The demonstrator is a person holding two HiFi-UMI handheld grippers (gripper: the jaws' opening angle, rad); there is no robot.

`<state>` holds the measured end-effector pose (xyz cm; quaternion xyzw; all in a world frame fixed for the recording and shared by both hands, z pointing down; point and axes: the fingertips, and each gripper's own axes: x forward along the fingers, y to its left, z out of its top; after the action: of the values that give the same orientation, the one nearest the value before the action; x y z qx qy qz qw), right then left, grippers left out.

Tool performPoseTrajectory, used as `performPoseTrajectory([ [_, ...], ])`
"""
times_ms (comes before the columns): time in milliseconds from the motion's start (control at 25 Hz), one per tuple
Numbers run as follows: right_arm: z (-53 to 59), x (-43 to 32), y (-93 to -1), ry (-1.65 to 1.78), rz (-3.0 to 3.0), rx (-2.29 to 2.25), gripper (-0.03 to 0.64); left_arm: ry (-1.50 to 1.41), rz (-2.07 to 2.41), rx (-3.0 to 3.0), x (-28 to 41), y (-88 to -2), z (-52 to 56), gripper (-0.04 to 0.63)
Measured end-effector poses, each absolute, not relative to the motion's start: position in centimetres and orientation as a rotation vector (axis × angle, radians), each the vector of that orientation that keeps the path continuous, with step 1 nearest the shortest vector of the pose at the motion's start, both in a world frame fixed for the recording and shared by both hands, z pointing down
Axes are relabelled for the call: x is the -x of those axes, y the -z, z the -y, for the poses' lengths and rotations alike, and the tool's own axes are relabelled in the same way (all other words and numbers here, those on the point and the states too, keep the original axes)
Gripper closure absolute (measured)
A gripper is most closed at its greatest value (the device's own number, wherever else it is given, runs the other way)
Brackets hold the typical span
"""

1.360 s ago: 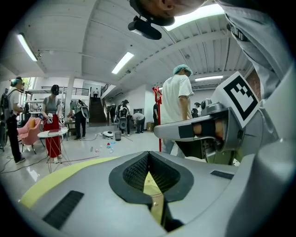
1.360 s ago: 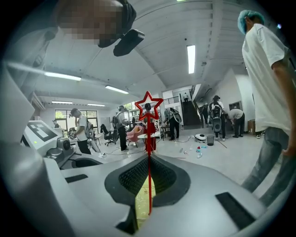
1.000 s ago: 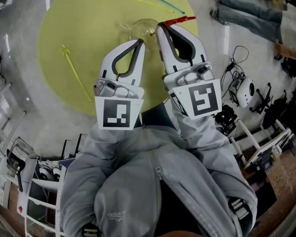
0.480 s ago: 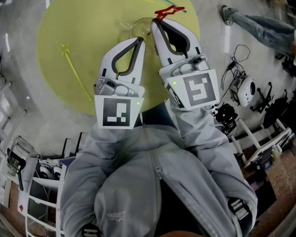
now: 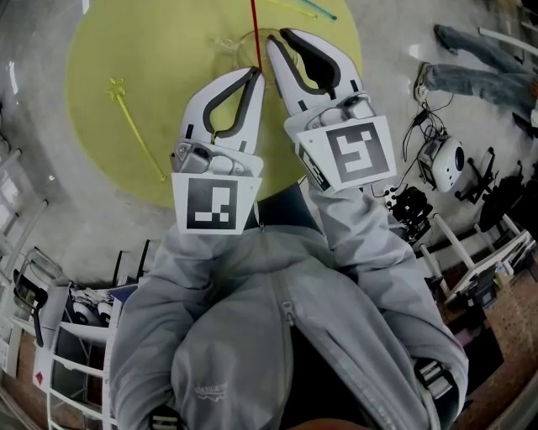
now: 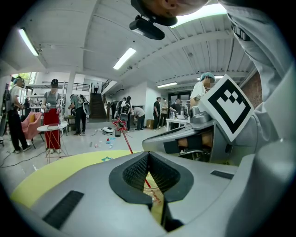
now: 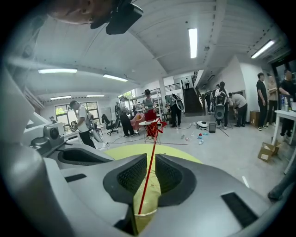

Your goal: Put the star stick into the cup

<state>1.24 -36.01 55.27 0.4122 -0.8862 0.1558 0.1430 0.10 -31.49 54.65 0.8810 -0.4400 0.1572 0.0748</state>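
Note:
A clear cup [image 5: 242, 49] stands on the round yellow table [image 5: 118, 50]. The red star stick [image 5: 253, 21] rises steeply out of it. In the right gripper view the stick [image 7: 149, 171] runs up between the jaws to its star, with its lower end inside the cup rim [image 7: 144, 214]. My right gripper [image 5: 271, 44] hangs over the cup, jaws slightly apart, and neither pad touches the stick. My left gripper [image 5: 255, 77] is at the cup's near edge, tips together; in its own view a clear rim [image 6: 155, 199] sits between its jaws.
A yellow star stick [image 5: 136, 130] lies on the table's left part, and more sticks [image 5: 307, 10] lie at its far edge. A person's legs [image 5: 479, 42] stand on the floor at the upper right. Shelving and gear crowd the floor on both sides.
The right gripper swung left over the cup. The red stick went from lying across at its tips to standing upright in the cup. The left gripper stayed put.

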Motion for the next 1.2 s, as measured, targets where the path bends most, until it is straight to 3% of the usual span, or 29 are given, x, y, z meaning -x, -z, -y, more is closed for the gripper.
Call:
performPoseTrajectory([
  [720, 34.9, -2.4, -53.9, -0.479, 2.517, -1.249, 0.58, -0.474, 1.359, -2.644, 0.1, -52.6, 30.8, 0.578],
  [1200, 32.5, -3.8, -45.5, -0.417, 2.523, -1.336, 0.584, -0.413, 1.42, -2.645, 0.6, -45.1, 29.4, 0.578],
])
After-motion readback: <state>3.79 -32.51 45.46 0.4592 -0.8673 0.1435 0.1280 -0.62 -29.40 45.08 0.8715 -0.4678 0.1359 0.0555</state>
